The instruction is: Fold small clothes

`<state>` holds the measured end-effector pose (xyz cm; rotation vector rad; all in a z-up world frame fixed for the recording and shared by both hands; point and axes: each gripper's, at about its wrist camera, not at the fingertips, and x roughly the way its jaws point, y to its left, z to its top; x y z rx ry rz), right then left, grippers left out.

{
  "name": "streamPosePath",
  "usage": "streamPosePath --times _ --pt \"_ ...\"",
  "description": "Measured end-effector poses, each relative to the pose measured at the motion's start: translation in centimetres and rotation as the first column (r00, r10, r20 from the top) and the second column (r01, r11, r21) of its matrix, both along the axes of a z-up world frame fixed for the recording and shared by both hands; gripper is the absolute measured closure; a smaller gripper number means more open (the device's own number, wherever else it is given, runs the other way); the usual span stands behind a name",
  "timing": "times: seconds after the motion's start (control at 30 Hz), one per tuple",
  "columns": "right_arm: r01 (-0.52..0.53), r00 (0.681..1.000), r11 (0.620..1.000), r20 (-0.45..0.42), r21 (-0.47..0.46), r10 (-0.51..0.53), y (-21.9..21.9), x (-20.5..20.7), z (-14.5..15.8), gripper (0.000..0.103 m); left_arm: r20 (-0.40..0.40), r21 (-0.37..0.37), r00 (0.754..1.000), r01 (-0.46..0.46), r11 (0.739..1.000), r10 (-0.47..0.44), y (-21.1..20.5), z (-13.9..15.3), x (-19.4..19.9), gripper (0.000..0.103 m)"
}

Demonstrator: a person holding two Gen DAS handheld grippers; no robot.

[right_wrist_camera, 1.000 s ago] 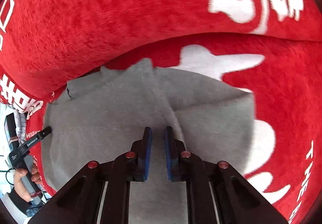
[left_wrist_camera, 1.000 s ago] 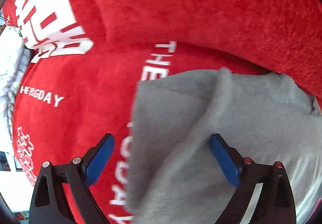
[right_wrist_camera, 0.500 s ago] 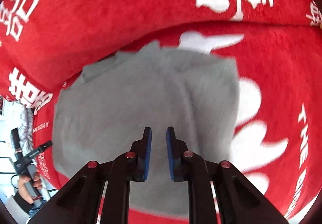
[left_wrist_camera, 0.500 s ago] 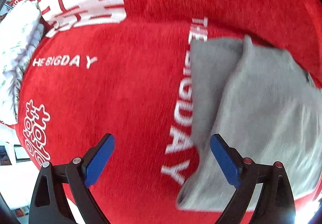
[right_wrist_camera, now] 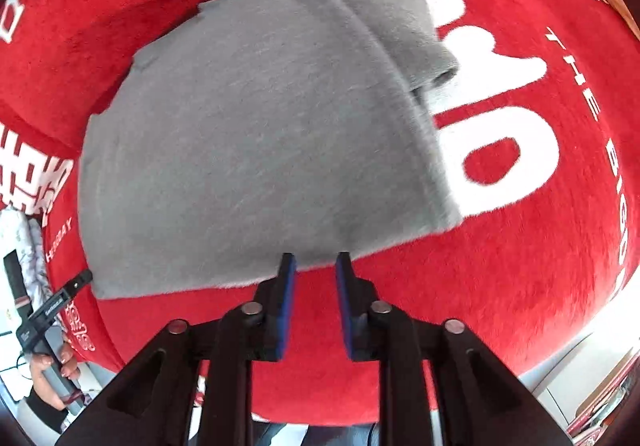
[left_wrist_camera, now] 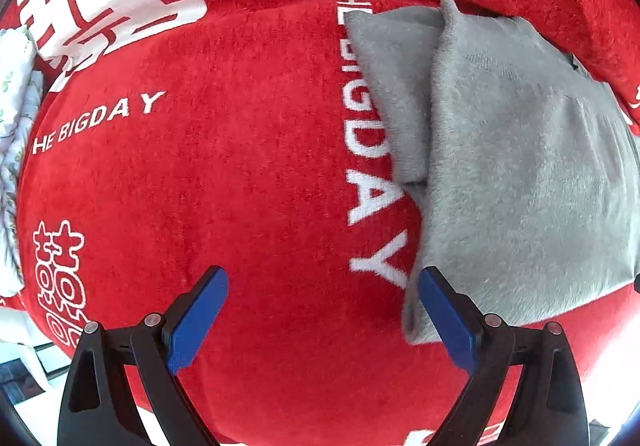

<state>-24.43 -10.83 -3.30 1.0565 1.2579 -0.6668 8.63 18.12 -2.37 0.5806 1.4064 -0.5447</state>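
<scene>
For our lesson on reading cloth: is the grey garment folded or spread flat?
Folded. The grey garment lies on the red cover with one layer doubled over another, a lower flap poking out beneath.

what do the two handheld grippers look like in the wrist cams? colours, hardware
Both match: the left gripper and right gripper have matte black, angular fingers with open cut-outs, round silver pivot pins, and flat blue pads on the inner faces. No cables or markings visible on either.
</scene>
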Motion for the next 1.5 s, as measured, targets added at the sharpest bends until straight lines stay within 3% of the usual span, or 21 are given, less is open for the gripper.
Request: streamPosePath --times 0.07,0.33,0.4,0.63,0.67,0.9,1.13,1.3,1.5 --pt "-0.020 1.000 1.000 0.008 -0.004 0.020 1.2 0.9 0.5 0.069 -0.011 -0.007 1.000 -0.013 1.000 0.013 0.6 0.2 0.3 0.006" --pt "-0.075 0.994 0.993 0.084 0.095 0.067 6.2 5.6 -0.3 0.062 -0.031 -0.035 0.999 -0.031 0.999 0.030 1.0 1.0 1.6 0.006" --pt "-0.093 0.992 0.989 0.094 0.111 0.083 7.3 7.0 -0.5 0.055 -0.043 -0.050 0.999 -0.027 0.998 0.025 1.1 1.0 1.5 0.006" --pt "-0.092 0.989 0.987 0.131 0.128 0.075 8.3 8.9 -0.4 0.044 -0.079 -0.076 0.997 -0.016 0.997 0.010 0.9 0.8 1.0 0.006" --pt "-0.091 0.988 0.987 0.134 0.130 0.073 8.3 9.2 -0.4 0.044 -0.078 -0.080 0.997 -0.017 0.997 0.011 0.9 0.8 1.0 0.000" --pt "-0.073 0.988 0.982 0.150 0.174 0.047 8.9 9.8 -1.2 0.044 -0.072 -0.082 0.997 -0.012 0.997 0.006 0.3 0.7 1.1 0.000" --pt "0.009 0.975 0.960 0.210 0.281 -0.070 10.0 10.2 -3.0 0.044 -0.088 -0.079 0.996 -0.024 0.997 0.017 0.0 -0.2 2.5 0.000" --pt "0.013 0.959 0.941 0.262 0.338 -0.107 11.0 11.4 -3.5 0.044 -0.145 -0.083 0.989 -0.051 0.995 0.039 0.2 -1.3 3.5 0.000" --pt "-0.077 0.939 0.980 0.345 0.186 0.009 10.2 16.3 -0.7 0.044 -0.119 -0.082 0.989 -0.100 0.992 0.090 0.8 -1.4 4.2 0.000"
